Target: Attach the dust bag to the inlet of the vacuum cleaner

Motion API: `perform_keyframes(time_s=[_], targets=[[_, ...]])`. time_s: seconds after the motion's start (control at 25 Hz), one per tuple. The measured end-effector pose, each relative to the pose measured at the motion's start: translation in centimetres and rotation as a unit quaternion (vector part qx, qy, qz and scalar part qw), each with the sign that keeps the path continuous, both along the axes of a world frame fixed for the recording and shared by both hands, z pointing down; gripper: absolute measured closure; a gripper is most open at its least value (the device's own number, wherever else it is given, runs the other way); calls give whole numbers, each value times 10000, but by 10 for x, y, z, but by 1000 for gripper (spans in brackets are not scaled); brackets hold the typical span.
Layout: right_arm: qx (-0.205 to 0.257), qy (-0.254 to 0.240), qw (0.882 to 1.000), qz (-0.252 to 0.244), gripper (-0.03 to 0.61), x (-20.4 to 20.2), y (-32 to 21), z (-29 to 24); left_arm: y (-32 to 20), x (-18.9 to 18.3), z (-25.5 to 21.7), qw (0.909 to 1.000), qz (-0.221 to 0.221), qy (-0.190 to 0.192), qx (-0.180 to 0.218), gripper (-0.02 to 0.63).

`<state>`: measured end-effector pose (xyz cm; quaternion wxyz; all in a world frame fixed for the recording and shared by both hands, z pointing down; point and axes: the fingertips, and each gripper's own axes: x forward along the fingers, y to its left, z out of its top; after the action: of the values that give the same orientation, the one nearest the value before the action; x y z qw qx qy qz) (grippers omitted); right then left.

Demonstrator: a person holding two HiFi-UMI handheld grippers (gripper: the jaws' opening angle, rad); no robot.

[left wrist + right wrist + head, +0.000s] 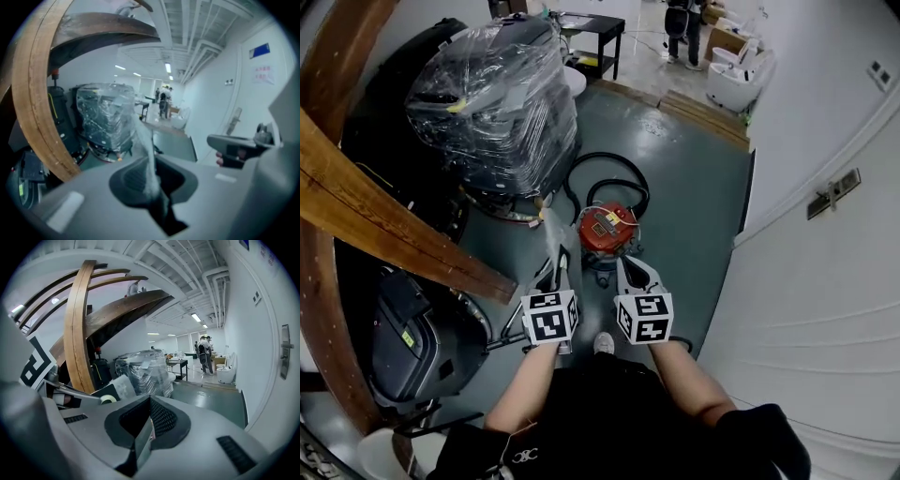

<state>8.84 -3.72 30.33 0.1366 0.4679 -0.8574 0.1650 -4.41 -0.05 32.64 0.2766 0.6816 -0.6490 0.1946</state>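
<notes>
Grey workshop floor (694, 169), red vacuum cleaner (607, 228) standing just ahead. Left hand-held gripper (154, 187) clamped on thin white dust bag (149, 159), held above the floor. Right hand-held gripper (143, 437) jaws together.

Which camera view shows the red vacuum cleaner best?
The head view: the red vacuum cleaner is seen whole from above, standing on the floor, with its black hose looped behind. Neither gripper view shows it; both look down the hall instead.

We see open floor (694, 178) beside the vacuum (607, 228); a wrapped machine (497, 103) and beams (384, 225) crowd the left, a wall (825, 309) the right.
</notes>
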Motion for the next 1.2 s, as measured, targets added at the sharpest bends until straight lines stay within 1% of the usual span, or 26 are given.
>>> perform_keyframes(time_s=[0.24,0.44,0.56,0.72,0.96,1.08,1.2], targets=[[23,63,10000,-29,580,3,-27,1,-19,-4,10,9998,-146,85,-98,584],[-139,197,9996,-116,580,-1,-39,12,-30,-18,35,9990,-283,142,-321,583],[-225,295,9992,-160,580,-5,-46,21,-33,-25,52,9977,-376,248,-498,583],[-409,430,9981,-175,580,-12,-58,37,-41,-32,67,9964,-475,358,-601,583],[-715,739,9941,-349,580,-22,-68,77,-43,-49,106,9927,-701,572,-796,583],[-956,820,9912,-402,580,-24,-75,108,-49,-60,138,9897,-881,654,-922,583],[-1288,992,9856,-463,580,-19,-75,145,-50,-61,179,9847,-1046,740,-1180,583]])
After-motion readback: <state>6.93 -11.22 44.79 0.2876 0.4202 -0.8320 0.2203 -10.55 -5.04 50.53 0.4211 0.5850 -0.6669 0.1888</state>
